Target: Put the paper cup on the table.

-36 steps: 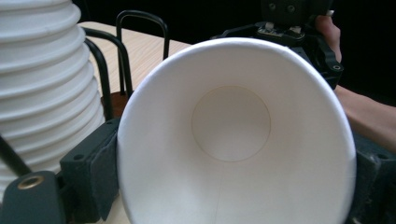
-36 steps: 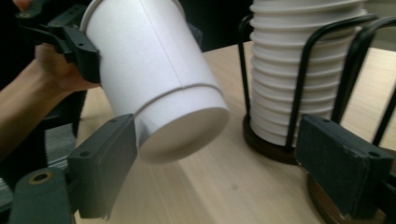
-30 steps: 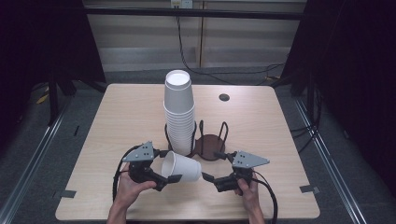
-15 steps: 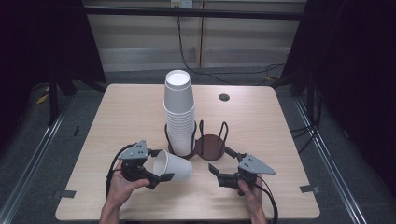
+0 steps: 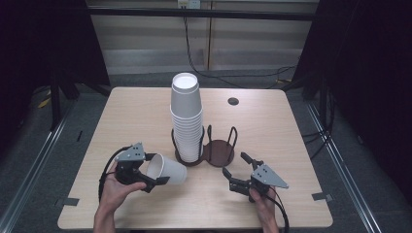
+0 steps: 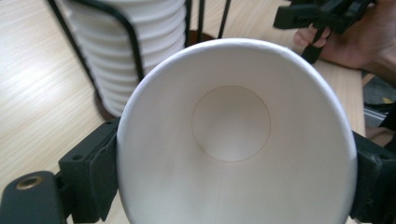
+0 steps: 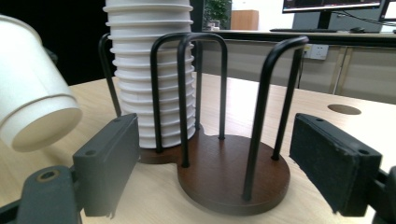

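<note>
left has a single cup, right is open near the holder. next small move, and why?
Probably swing the left gripper right and tip its paper cup upright over the empty bay of the cup holder. The cup lies sideways in shut jaws; the other bay already holds the cup stack. The right gripper is open, holding nothing.

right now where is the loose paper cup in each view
High view: loose cup lower left of centre, held sideways in the left tool.
Left gripper view: cup fills the centre, mouth toward the camera.
Right gripper view: cup at the left edge.
Shared landmark: the cup stack in the rack.
</note>
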Demonstrator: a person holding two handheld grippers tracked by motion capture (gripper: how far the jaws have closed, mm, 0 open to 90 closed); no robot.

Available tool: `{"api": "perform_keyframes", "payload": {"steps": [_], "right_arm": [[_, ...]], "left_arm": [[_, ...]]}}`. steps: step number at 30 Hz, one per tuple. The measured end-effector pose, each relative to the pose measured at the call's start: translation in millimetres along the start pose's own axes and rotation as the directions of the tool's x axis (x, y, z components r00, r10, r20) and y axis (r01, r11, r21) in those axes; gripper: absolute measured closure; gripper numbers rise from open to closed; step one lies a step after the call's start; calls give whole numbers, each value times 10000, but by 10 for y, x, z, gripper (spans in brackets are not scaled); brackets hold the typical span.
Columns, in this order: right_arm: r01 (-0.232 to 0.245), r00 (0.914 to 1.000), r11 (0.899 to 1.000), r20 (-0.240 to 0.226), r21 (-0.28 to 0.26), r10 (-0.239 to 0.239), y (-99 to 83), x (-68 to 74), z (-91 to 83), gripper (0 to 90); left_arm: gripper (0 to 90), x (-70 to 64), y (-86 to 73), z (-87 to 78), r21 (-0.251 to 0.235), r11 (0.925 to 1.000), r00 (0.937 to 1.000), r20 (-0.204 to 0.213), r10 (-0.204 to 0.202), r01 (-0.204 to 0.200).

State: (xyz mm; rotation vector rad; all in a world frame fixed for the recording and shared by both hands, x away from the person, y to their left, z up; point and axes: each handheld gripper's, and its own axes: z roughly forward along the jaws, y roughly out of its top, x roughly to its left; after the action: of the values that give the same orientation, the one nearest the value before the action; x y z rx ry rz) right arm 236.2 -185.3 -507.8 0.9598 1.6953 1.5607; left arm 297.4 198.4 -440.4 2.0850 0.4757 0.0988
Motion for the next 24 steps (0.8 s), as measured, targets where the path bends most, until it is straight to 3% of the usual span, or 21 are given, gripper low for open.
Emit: {"api": "perform_keyframes", "payload": {"steps": [7, 10, 18, 20, 21, 24], "right_arm": [[-104, 9997, 9993, 195, -365, 111, -24, -12, -29, 150], [-180, 9991, 9964, 364, -824, 211, -43, -16, -69, 129], [-20, 9987, 9962, 503, -875, 64, -47, 0, -76, 130], [-23, 9987, 9962, 502, -874, 67, -47, -1, -76, 130], [-17, 9987, 9961, 501, -879, 61, -47, 0, -77, 131], [-22, 9987, 9962, 501, -876, 66, -47, 0, -77, 131]], "left_arm": [[103, 99, -57, -127, 87, 9995, 9990, -321, -298, 301], [104, 140, -67, -184, 57, 9988, 9981, -363, -494, 496], [103, 292, 11, -342, 571, 9947, 9914, -1048, -787, 850], [103, 342, 46, -351, 839, 9914, 9888, -1185, -905, 1008], [103, 367, 74, -355, 1095, 9881, 9845, -1499, -907, 1077], [103, 396, 124, -362, 1348, 9849, 9827, -1643, -859, 1086]]}}
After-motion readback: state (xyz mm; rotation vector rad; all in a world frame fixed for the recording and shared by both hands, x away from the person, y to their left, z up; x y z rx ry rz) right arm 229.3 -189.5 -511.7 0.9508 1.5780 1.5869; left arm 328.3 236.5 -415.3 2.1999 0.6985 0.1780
